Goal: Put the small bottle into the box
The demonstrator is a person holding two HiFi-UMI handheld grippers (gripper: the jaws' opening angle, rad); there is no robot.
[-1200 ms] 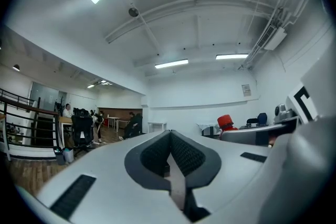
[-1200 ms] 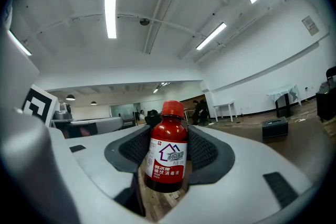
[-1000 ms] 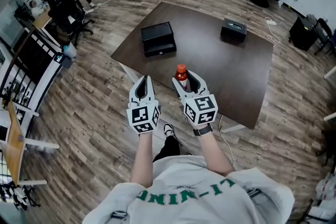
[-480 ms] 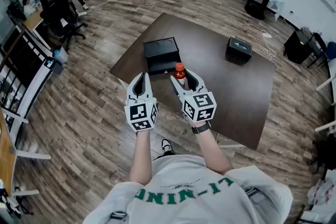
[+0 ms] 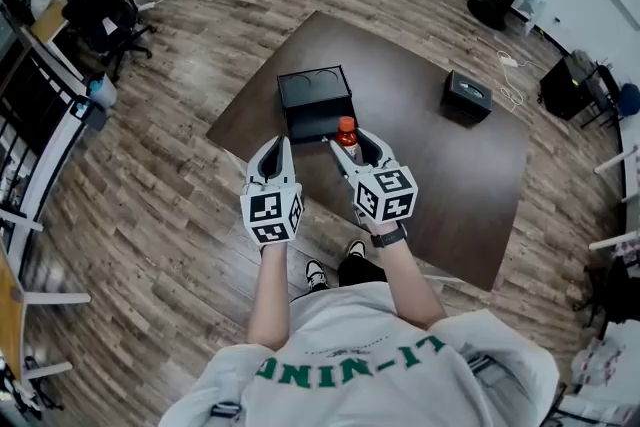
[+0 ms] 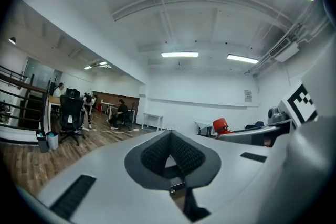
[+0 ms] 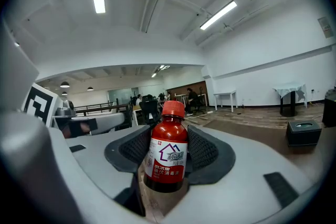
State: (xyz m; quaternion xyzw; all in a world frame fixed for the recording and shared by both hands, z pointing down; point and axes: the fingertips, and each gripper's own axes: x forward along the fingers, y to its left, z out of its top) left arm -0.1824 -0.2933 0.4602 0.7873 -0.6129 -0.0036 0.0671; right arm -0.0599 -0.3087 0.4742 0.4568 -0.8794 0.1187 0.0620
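A small bottle (image 5: pixel 347 133) of dark red liquid with a red cap stands upright between the pads of my right gripper (image 5: pixel 358 147), which is shut on it. In the right gripper view the bottle (image 7: pixel 168 152) fills the gap between the ribbed pads (image 7: pixel 202 150). The black box (image 5: pixel 315 100) sits on the dark brown table (image 5: pixel 420 145), just beyond the bottle. My left gripper (image 5: pixel 272 158) hangs beside the right one, over the table's near edge, shut with nothing in it. Its pads (image 6: pixel 184 153) meet in the left gripper view, where the bottle's cap (image 6: pixel 220 125) shows at the right.
A second, smaller black box (image 5: pixel 467 95) stands at the table's far right, also seen as a dark box (image 7: pixel 303 132) in the right gripper view. Wood floor surrounds the table. Office chairs (image 5: pixel 95 5) and people are at the far left; a cable (image 5: pixel 515 75) trails off the far right.
Both grippers have come closer to the black box, the right one still carrying the bottle. The table edge now lies under the grippers.
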